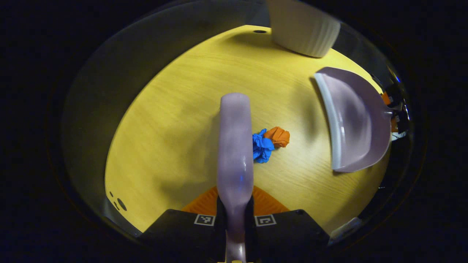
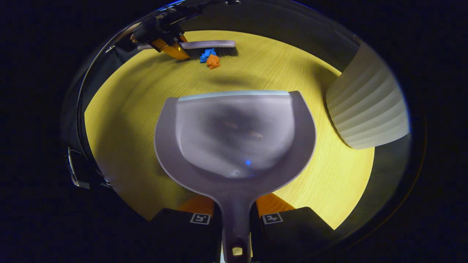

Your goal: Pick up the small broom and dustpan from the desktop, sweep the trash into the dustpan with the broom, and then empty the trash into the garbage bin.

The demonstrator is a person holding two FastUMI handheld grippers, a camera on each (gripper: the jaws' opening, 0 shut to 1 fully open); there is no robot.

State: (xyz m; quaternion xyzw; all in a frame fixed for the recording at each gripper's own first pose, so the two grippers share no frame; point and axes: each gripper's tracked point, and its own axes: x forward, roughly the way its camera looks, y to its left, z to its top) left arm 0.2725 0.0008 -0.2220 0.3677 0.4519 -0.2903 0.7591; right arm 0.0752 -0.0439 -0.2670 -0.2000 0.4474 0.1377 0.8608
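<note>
In the left gripper view my left gripper (image 1: 234,212) is shut on the handle of the small lilac broom (image 1: 235,146), which points away over the yellow desktop. Blue trash (image 1: 261,146) and orange trash (image 1: 278,136) lie crumpled just right of the broom head. The lilac dustpan (image 1: 356,118) hovers further right, its lip facing the trash. In the right gripper view my right gripper (image 2: 236,219) is shut on the dustpan (image 2: 236,135) handle. Beyond its lip lie the blue trash (image 2: 207,54) and orange trash (image 2: 213,61), with the broom (image 2: 210,45) and left gripper (image 2: 172,49) behind them.
A white ribbed garbage bin (image 1: 303,27) stands at the far edge of the yellow desktop (image 1: 175,120); in the right gripper view the bin (image 2: 369,109) is close on the right. A small hole (image 1: 260,31) is in the desktop near the bin.
</note>
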